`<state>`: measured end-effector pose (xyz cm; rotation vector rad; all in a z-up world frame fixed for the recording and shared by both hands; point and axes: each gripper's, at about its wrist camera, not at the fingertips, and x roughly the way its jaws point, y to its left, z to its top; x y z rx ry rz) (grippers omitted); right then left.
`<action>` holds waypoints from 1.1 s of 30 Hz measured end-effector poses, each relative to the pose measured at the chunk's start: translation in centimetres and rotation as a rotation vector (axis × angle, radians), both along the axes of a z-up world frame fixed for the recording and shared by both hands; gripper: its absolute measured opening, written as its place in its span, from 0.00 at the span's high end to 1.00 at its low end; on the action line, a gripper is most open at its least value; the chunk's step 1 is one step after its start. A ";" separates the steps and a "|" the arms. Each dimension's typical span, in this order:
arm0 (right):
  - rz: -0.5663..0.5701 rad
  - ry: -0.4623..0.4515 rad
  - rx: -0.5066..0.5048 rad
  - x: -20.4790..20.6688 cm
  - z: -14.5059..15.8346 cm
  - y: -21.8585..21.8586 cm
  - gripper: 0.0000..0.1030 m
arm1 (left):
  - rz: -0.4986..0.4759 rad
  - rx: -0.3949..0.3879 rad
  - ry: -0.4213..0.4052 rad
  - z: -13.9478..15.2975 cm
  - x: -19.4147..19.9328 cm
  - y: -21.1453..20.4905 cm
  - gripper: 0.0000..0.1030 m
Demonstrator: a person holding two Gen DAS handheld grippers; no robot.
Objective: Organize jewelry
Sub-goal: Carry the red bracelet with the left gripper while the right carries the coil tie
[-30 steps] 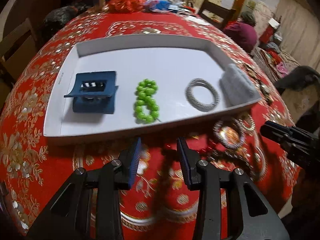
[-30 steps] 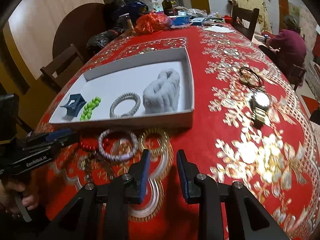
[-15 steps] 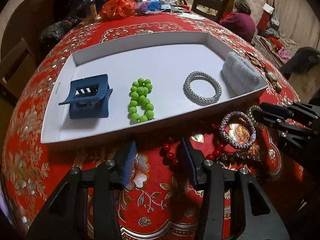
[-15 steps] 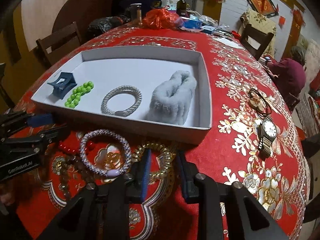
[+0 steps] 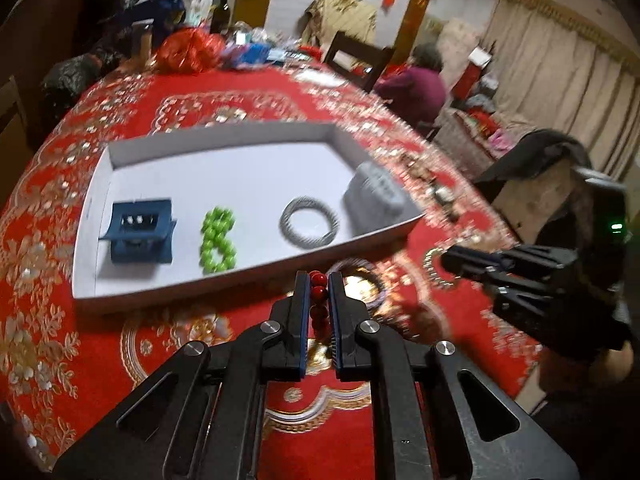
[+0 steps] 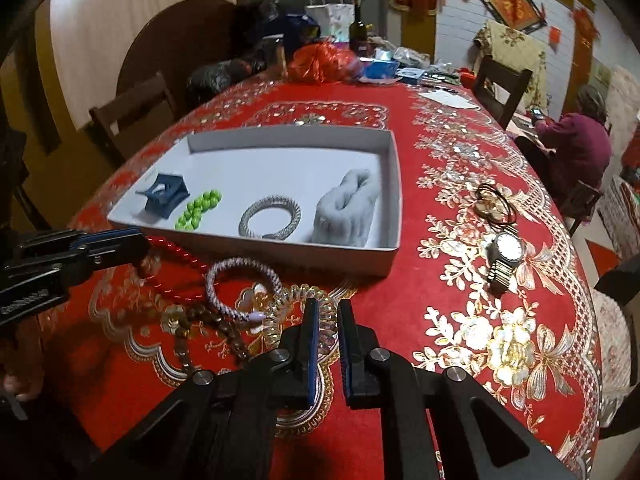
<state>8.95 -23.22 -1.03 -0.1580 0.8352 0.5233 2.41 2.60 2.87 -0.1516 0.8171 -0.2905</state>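
- Already, in the left wrist view, the white tray (image 5: pixel 96 216) held four things in a row: a blue hair clip (image 5: pixel 138 236), a green bead bracelet (image 5: pixel 218 246), a silver bracelet (image 5: pixel 309 227) and a grey fuzzy piece (image 5: pixel 374 196) at the right end.
- The left gripper (image 5: pixel 319 280) was nearly closed on a red bead bracelet (image 5: pixel 319 292), just in front of the tray's near wall; that piece looked like the next to go in.
- The right gripper (image 5: pixel 480 260) showed at the right edge of that view, low over the red tablecloth (image 5: pixel 60 340); blur hid how its jaws stood there.
- From the right wrist view, the right gripper (image 6: pixel 328 316) was narrowly open and held nothing, its tips over an amber coil band (image 6: pixel 296 300).
- Outside the tray lay also a purple-and-white bracelet (image 6: pixel 240 280), touching the coil, and a brown bead string (image 6: pixel 204 320) beside it.
- Well apart to the right sat a wristwatch (image 6: pixel 506 252) and black hair ties (image 6: pixel 494 204).
- By that count four pieces were sorted, one was in hand, and at least five waited on the cloth, so the task seemed under half done.
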 end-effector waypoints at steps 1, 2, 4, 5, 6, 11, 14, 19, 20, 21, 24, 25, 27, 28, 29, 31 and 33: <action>-0.001 0.003 0.001 0.1 -0.1 0.0 0.92 | -0.004 -0.007 -0.007 0.3 -0.1 0.0 0.93; -0.003 0.007 0.002 0.2 -0.1 0.1 0.92 | -0.011 -0.022 -0.014 0.7 -0.1 0.1 0.93; -0.005 0.012 0.004 0.3 -0.1 0.2 0.92 | -0.010 -0.034 -0.024 1.2 -0.2 0.2 0.93; -0.006 0.011 0.009 0.3 -0.1 0.2 0.92 | -0.011 -0.039 -0.031 1.5 -0.1 0.3 0.93; -0.005 0.009 0.012 0.3 0.0 0.2 0.92 | -0.011 -0.044 -0.038 1.8 -0.1 0.4 0.93; -0.003 -0.005 0.029 0.4 0.5 0.2 0.92 | 0.007 -0.058 -0.063 2.8 -0.1 1.2 0.93; -0.001 -0.011 0.033 0.4 0.7 0.4 0.92 | 0.017 -0.056 -0.056 2.5 0.0 1.4 0.93; -0.005 -0.016 0.042 0.4 1.1 0.4 0.92 | 0.022 -0.052 -0.056 2.5 0.0 1.4 0.93; -0.005 -0.018 0.044 0.4 1.2 0.4 0.92 | 0.024 -0.054 -0.057 2.6 -0.1 1.4 0.93; -0.006 -0.021 0.046 0.4 1.3 0.5 0.92 | 0.025 -0.058 -0.057 2.7 -0.1 1.5 0.93; -0.005 -0.020 0.064 0.8 2.0 0.8 0.92 | 0.030 -0.047 -0.067 3.6 0.4 1.4 0.93; -0.007 -0.021 0.071 1.0 2.2 1.0 0.92 | 0.034 -0.048 -0.068 3.8 0.6 1.5 0.93; 0.000 -0.025 0.078 1.5 2.8 1.5 0.92 | 0.043 -0.064 -0.064 4.3 1.4 1.9 0.93; 0.004 -0.025 0.080 1.8 3.0 1.8 0.92 | 0.048 -0.064 -0.063 4.6 1.8 2.1 0.93; 0.010 -0.025 0.081 2.3 3.3 2.2 0.92 | 0.051 -0.059 -0.063 4.9 2.3 2.2 0.93; 0.018 -0.019 0.081 3.4 3.7 2.8 0.92 | 0.055 -0.046 -0.056 5.4 3.7 2.5 0.93; 0.025 -0.006 0.092 4.5 4.2 3.3 0.92 | 0.066 -0.036 -0.047 5.9 5.1 2.8 0.93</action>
